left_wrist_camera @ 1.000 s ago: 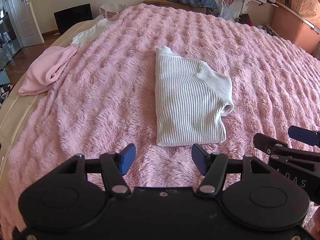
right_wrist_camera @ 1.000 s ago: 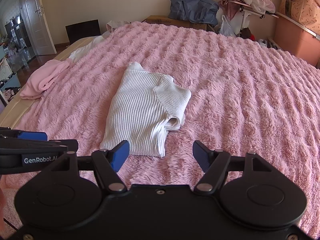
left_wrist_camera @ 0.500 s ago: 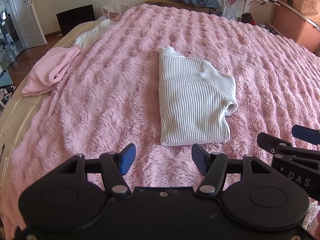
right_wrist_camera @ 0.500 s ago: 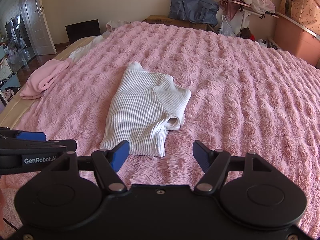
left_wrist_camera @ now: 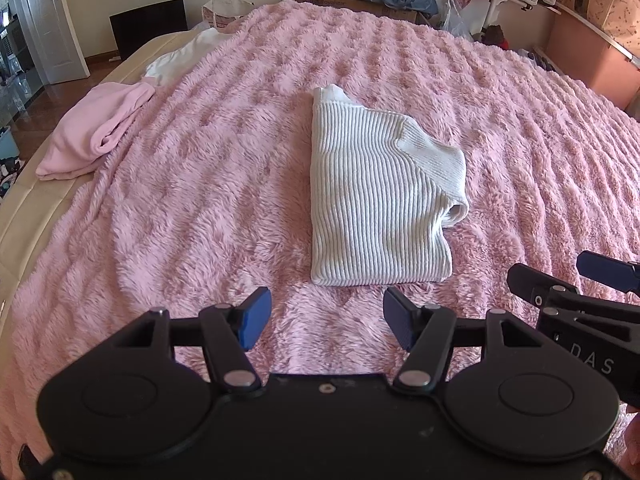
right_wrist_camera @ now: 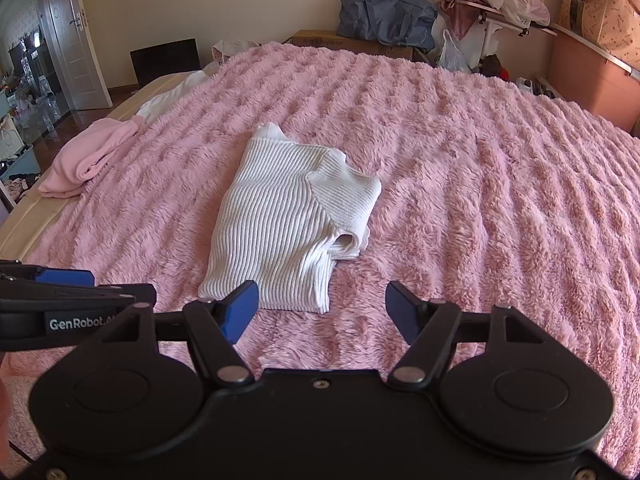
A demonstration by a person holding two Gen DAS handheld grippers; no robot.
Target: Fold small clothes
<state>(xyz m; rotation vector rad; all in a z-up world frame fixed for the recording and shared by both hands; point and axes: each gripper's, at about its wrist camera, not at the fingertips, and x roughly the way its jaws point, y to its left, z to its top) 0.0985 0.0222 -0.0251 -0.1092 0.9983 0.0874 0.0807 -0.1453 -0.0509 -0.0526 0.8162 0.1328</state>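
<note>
A white ribbed sweater (left_wrist_camera: 372, 196) lies folded lengthwise on the pink fluffy blanket (left_wrist_camera: 200, 208), one sleeve folded across its right side. It also shows in the right wrist view (right_wrist_camera: 284, 220). My left gripper (left_wrist_camera: 326, 318) is open and empty, just short of the sweater's near hem. My right gripper (right_wrist_camera: 320, 312) is open and empty, near the hem's right corner. Each gripper shows at the edge of the other's view.
A pink garment (left_wrist_camera: 92, 132) and a white one (left_wrist_camera: 180, 60) lie at the bed's left edge. Boxes, a blue bag (right_wrist_camera: 384, 12) and a laundry rack stand beyond the far end. A pink cabinet (right_wrist_camera: 592, 80) is at right.
The left gripper has shifted slightly, so the sweater sits a little differently in its view. The right gripper has not visibly moved. Both stay open.
</note>
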